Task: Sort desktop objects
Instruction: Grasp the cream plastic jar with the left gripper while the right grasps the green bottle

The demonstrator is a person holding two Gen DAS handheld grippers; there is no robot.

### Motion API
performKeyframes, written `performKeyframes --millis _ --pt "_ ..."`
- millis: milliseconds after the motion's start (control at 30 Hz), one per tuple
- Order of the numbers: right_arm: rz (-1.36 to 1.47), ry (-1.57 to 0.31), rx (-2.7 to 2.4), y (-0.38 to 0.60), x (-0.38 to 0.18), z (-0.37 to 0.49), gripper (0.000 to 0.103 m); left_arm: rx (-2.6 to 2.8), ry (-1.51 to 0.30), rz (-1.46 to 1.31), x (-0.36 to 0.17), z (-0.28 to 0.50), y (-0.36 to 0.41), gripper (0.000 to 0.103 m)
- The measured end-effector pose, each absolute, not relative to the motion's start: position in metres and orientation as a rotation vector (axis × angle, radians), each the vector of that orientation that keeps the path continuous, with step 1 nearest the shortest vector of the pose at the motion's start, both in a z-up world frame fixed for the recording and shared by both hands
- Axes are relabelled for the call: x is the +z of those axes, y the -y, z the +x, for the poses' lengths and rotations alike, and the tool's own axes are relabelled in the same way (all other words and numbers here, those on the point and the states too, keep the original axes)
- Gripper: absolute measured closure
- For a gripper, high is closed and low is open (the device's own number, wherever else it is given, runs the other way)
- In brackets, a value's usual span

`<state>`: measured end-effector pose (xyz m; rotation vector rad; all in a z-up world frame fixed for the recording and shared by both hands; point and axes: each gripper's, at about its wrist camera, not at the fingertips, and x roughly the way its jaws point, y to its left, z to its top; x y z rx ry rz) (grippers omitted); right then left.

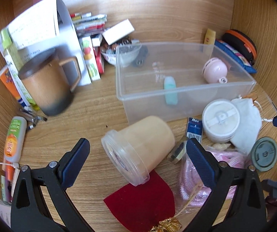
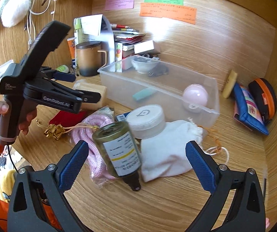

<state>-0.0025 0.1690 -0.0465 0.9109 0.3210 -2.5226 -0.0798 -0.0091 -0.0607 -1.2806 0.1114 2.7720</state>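
Bench (image 1: 92,104) showing matt wood grain. Bin (image 1: 186,96) looking clear, smooth plastic; tub (image 1: 138,150) frosted plastic. Jar (image 2: 119,150) shining glossy glass w/ paper label. Pouch (image 2: 167,154) looking soft white cloth; fingers (image 2: 202,168) wearing rough blue pads.

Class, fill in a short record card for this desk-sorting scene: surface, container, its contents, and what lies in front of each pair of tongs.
surface: wooden desk
container: clear plastic bin, open top
bin contents: pink ball; teal tube
left tongs: open, tipped beige jar between the tips, not gripped
right tongs: open, glass bottle on its side in front, not gripped
beside bottle: white pouch, pink cord
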Motion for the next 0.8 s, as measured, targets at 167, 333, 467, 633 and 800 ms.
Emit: performKeyframes --millis 167,333,467,633,800 --pt "0.926 -0.314 -2.498 -0.162 -0.056 -0.011 0.008 2.735 -0.101 -1.324 -0.07 -0.086 0.008 0.002" --pt "0.951 -0.296 -2.464 -0.16 -0.062 -0.018 0.031 2.719 -0.078 -1.348 -0.076 -0.094 0.01 0.002" --pt "0.974 -0.291 -2.444 -0.162 -0.066 -0.022 0.047 2.702 -0.029 -1.361 -0.079 -0.101 0.013 0.002" --pt "0.975 -0.278 -2.434 -0.166 -0.066 -0.021 0.051 2.671 0.082 -1.372 -0.082 -0.108 0.023 0.002" --pt "0.954 -0.27 -2.446 -0.17 -0.061 -0.02 0.051 2.632 0.251 -1.389 -0.09 -0.11 0.04 0.002"
